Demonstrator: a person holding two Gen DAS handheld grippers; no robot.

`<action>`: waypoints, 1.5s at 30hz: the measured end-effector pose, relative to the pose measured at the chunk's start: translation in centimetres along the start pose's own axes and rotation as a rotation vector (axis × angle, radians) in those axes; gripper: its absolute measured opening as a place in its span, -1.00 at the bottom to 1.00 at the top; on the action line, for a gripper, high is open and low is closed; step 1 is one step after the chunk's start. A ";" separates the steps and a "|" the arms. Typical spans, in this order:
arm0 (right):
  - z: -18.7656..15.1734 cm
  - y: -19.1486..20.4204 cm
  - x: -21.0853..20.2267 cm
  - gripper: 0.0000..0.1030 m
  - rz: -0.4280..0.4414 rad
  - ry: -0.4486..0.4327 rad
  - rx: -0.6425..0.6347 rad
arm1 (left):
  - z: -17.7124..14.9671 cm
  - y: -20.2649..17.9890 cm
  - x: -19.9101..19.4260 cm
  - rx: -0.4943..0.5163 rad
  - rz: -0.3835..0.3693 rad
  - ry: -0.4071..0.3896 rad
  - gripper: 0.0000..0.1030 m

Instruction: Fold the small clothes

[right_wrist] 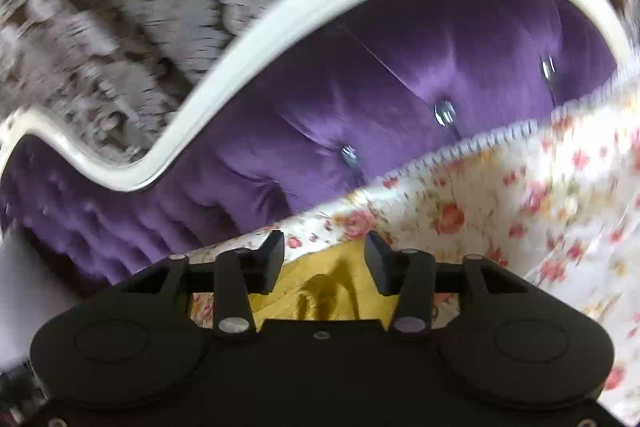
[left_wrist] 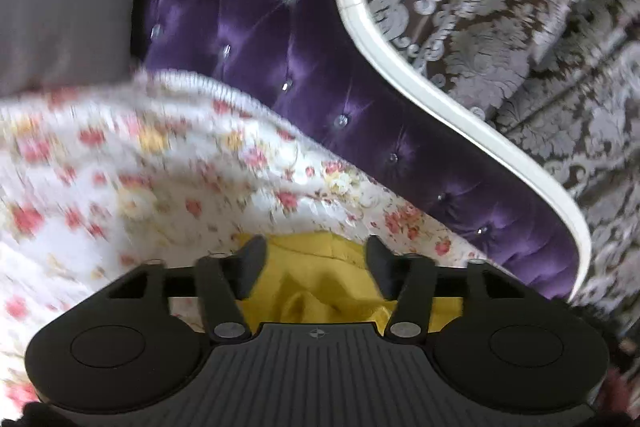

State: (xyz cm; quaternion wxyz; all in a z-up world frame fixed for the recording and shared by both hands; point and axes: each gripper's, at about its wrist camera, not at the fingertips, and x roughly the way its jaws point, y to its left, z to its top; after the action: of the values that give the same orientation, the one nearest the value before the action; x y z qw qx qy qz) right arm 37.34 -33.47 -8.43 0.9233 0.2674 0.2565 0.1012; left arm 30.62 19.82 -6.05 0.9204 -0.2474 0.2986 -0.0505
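Observation:
A yellow garment (left_wrist: 320,279) lies bunched on a white floral bedspread (left_wrist: 160,179). My left gripper (left_wrist: 316,259) is open, its two black fingers wide apart with the yellow cloth between and just beyond them. In the right wrist view the same yellow garment (right_wrist: 324,283) lies between the fingers of my right gripper (right_wrist: 324,255), which is also open. The floral bedspread (right_wrist: 520,211) runs off to the right there. I cannot tell whether either gripper touches the cloth.
A purple tufted headboard (left_wrist: 288,75) with a curved white frame (left_wrist: 440,95) stands behind the bed; it also shows in the right wrist view (right_wrist: 400,87). Grey and brown damask wallpaper (left_wrist: 520,7) is behind it. Both views are motion-blurred.

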 end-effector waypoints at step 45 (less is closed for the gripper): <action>-3.8 5.2 -0.5 0.31 -0.080 0.196 -0.516 | -6.0 -7.0 2.2 0.704 0.095 0.151 0.22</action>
State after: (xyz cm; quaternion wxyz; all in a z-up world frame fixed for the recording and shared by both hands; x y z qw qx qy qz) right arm 34.67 -27.62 -8.19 0.9348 0.0021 0.3208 0.1522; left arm 29.35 10.63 -7.95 0.9258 0.1031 0.3413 -0.1256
